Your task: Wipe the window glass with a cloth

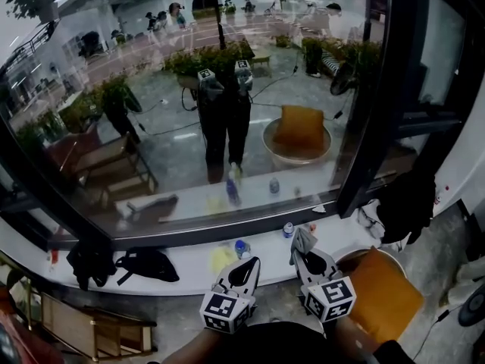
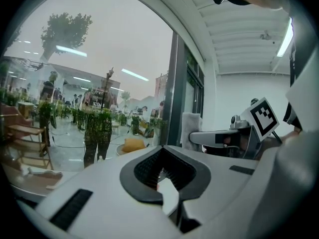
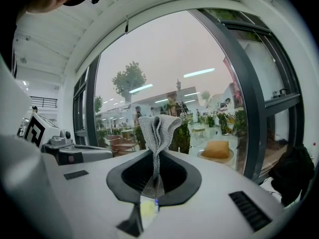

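The big window glass [image 1: 189, 112] fills the head view and mirrors the person and both grippers. My right gripper [image 1: 305, 253] is shut on a grey knitted cloth [image 1: 301, 240], which stands bunched above its jaws [image 3: 158, 128] and a short way off the glass [image 3: 164, 63]. My left gripper [image 1: 248, 267] is beside it on the left, shut with nothing between its fingers [image 2: 162, 176]. From the left gripper view the cloth [image 2: 191, 126] and the right gripper [image 2: 202, 137] are to the right, in front of the dark frame.
A white sill [image 1: 182, 262] under the glass carries black bags [image 1: 144, 264], a yellow item [image 1: 222, 258] and small bottles [image 1: 241, 247]. A dark frame post [image 1: 379, 105] bounds the pane on the right. An orange-cushioned seat [image 1: 383, 294] is below right, a wooden chair [image 1: 91, 328] below left.
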A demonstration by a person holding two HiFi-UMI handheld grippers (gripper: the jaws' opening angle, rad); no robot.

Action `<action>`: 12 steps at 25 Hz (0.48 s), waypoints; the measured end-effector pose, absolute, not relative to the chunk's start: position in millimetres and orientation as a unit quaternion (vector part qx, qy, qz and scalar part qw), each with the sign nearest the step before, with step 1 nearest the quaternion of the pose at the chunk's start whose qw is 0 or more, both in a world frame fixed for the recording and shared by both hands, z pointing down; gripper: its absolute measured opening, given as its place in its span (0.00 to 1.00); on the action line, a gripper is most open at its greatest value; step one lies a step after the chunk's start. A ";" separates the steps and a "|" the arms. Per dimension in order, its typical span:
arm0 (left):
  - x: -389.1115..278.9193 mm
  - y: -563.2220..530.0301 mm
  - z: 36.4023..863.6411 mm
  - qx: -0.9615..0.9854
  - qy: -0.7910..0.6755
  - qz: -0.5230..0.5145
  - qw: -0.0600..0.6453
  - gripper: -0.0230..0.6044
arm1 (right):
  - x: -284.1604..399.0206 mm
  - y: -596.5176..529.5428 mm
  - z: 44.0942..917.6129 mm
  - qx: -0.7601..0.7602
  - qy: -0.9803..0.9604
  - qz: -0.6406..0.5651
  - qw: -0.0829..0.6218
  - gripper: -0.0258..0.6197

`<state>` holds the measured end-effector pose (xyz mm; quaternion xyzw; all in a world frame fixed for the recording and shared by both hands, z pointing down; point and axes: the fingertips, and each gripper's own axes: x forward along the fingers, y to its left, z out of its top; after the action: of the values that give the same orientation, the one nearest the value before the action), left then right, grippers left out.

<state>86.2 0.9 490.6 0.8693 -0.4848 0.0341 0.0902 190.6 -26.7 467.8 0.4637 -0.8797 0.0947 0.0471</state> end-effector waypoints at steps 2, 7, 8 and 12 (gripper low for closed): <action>84.4 1.0 489.4 0.868 -0.487 0.034 0.091 0.05 | 189.1 -26.2 469.5 0.463 -0.880 0.098 0.048 0.11; 83.9 2.8 489.2 0.868 -0.486 0.037 0.092 0.05 | 185.9 -24.7 472.4 0.459 -0.881 0.103 0.047 0.11; 83.8 3.1 488.6 0.868 -0.486 0.038 0.091 0.05 | 185.8 -24.6 473.0 0.459 -0.881 0.105 0.047 0.11; 83.2 3.2 486.5 0.868 -0.488 0.040 0.088 0.05 | 186.4 -25.5 472.6 0.460 -0.880 0.108 0.044 0.11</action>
<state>83.2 3.2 486.5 0.8677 -0.4877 0.0397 0.0881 186.4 -25.5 472.6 0.4597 -0.8804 0.1081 0.0437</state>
